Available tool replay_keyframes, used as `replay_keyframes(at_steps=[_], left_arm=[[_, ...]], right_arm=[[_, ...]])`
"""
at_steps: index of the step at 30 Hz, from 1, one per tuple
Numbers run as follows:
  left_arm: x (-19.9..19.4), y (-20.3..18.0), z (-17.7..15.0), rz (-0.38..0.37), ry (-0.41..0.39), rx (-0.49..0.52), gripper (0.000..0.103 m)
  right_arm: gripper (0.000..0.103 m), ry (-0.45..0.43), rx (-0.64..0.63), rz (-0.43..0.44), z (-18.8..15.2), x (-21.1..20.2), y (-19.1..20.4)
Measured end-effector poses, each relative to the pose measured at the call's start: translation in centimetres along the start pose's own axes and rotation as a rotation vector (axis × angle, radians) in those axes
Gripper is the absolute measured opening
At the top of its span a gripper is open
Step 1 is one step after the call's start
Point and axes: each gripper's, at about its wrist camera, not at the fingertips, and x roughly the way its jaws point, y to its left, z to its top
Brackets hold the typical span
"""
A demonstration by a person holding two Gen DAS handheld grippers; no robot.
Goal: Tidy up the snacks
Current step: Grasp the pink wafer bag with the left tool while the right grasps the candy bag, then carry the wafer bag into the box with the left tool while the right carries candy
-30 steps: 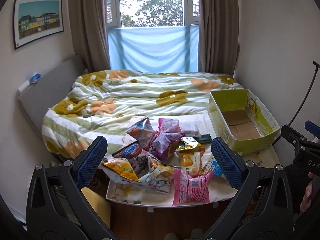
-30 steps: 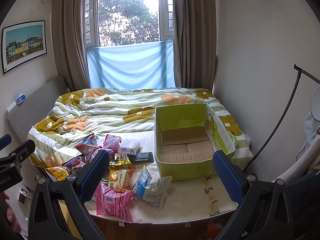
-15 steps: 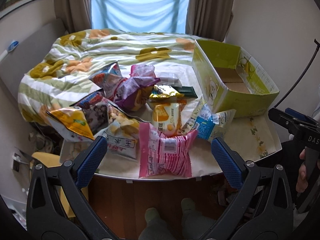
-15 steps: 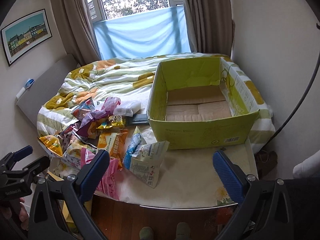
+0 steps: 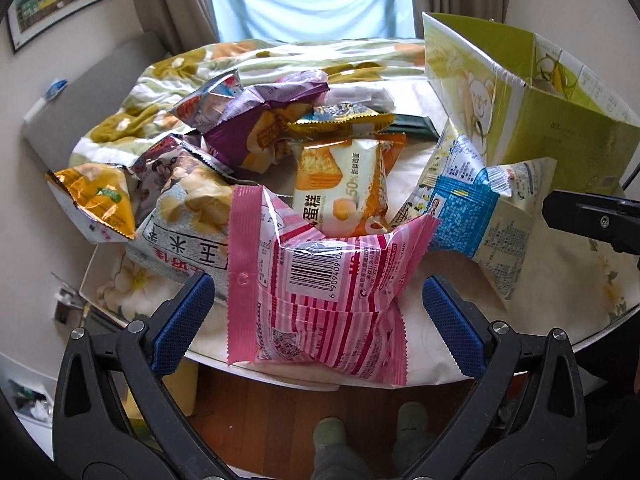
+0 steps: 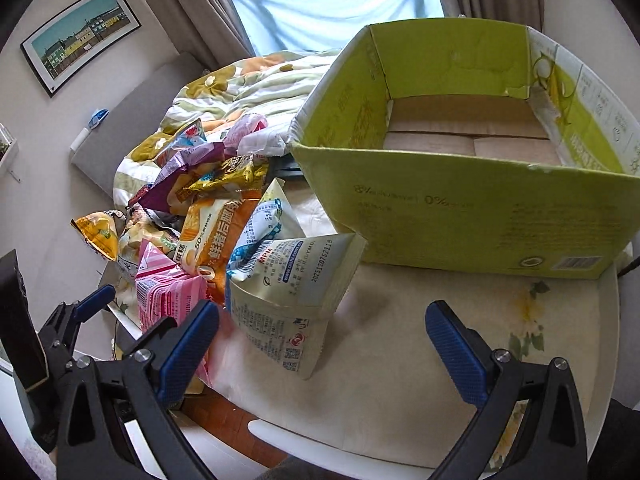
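Observation:
A pile of snack bags lies on a small white table [image 5: 560, 280]. A pink striped bag [image 5: 320, 284] lies nearest, between the wide-open fingers of my left gripper [image 5: 318, 316]. A pale bag with blue print [image 6: 280, 280] lies just ahead and left of my open, empty right gripper [image 6: 322, 344]. An orange cake bag [image 5: 340, 184], a purple bag [image 5: 256, 120] and a popcorn bag [image 5: 184, 216] lie behind. An empty green cardboard box [image 6: 460, 184] stands open at the right of the pile.
The table [image 6: 400, 360] stands against a bed with a flowered quilt [image 5: 280, 60]. Its front edge is close below both grippers, with wood floor and the person's feet [image 5: 328, 436] beneath. The right gripper's tip shows in the left wrist view [image 5: 592, 220].
Both grippers have moved forward and down toward the table. The pink bag now lies between the left fingers, and the pale blue bag is close to the right gripper.

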Motion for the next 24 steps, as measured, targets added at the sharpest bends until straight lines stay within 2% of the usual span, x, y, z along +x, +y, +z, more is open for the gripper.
replay_keyframes(at_steps=[5,9,12,14,15,19,24], left_arm=[[1.8,-1.5,-0.1,0.049,0.011,0.009,0.102],[3.5,-1.8,-0.1,0.084,0.052,0.009,0.101],[3.8,-1.4,-0.1,0.079,0.07,-0.019,0.083],[3.8,-1.4,-0.2,0.08,0.069,-0.019,0.08],[3.8,-1.3,-0.2,0.085,0.07,-0.017,0.072],[3.6,-1.1,-0.4,0.075,0.069,-0.015,0.07],[2.8,-1.0,-0.7,0.065,0.07,-0.012,0.069]], right_arm=[[0.103,0.035,0.001,0.05,0.2,2.0,-0.3],[0.103,0.048,-0.003,0.074,0.5,3.5,0.0],[0.103,0.05,0.003,0.092,0.7,4.2,0.1],[0.103,0.05,0.011,0.103,0.7,4.7,0.0],[0.103,0.05,0.014,0.11,0.7,4.9,0.0],[0.102,0.046,0.022,0.126,0.9,5.6,0.1],[0.093,0.048,0.026,0.151,1.0,6.1,0.5]])
